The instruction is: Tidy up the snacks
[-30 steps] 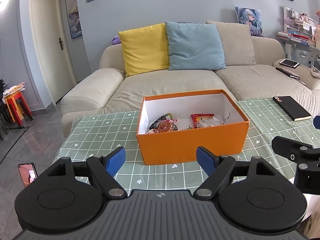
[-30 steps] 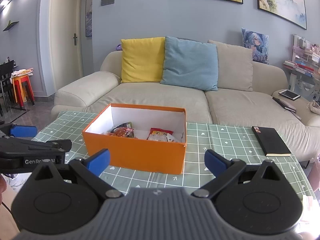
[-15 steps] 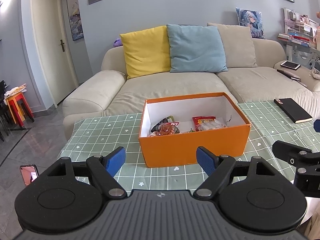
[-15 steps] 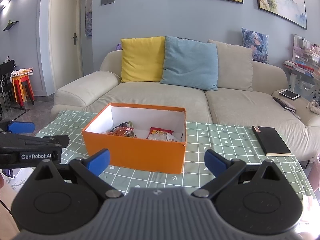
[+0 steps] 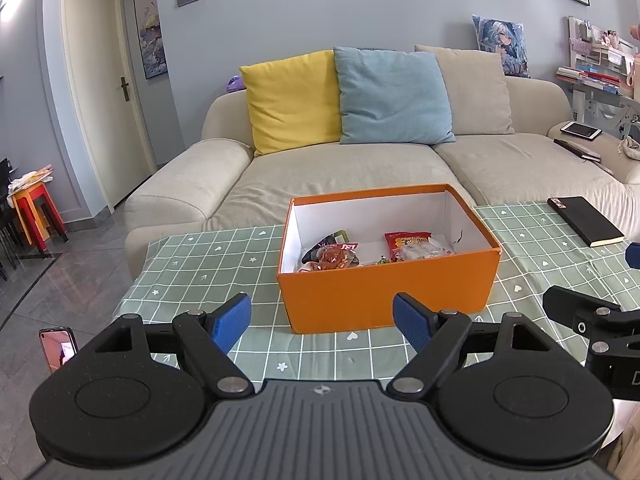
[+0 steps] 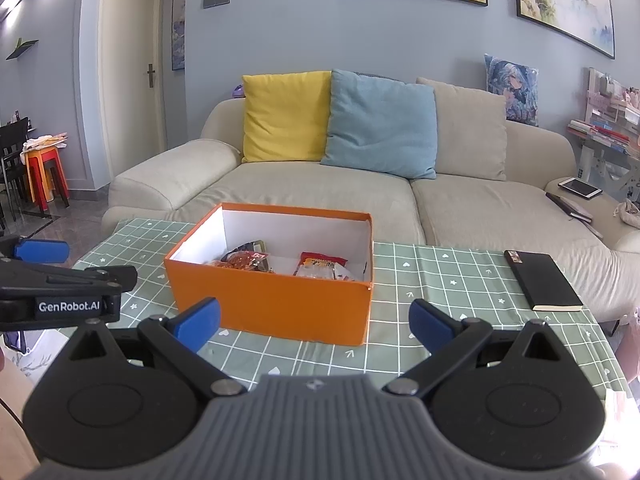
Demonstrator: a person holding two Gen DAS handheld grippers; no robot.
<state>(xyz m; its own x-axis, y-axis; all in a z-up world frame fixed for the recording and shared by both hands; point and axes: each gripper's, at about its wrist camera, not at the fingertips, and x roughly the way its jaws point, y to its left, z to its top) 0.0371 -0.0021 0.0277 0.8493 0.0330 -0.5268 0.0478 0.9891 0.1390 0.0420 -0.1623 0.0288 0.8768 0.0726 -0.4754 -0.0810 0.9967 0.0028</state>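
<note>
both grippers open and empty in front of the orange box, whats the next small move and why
Probably hold both back and look for leftovers. The snack packets already lie inside the orange box; only a black notebook shows on the tablecloth. The left gripper and right gripper are open, holding nothing.

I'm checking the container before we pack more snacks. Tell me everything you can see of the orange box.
The orange box is a rectangular, lidless box, apparently cardboard, orange outside and white inside. It sits flat and upright on the green checked tablecloth, in front of the sofa. Inside lie several snack packets, red and orange ones among them, low on the bottom. A small dark mark shows on the inner right wall. Neither gripper touches it; both are open and short of it.
</note>
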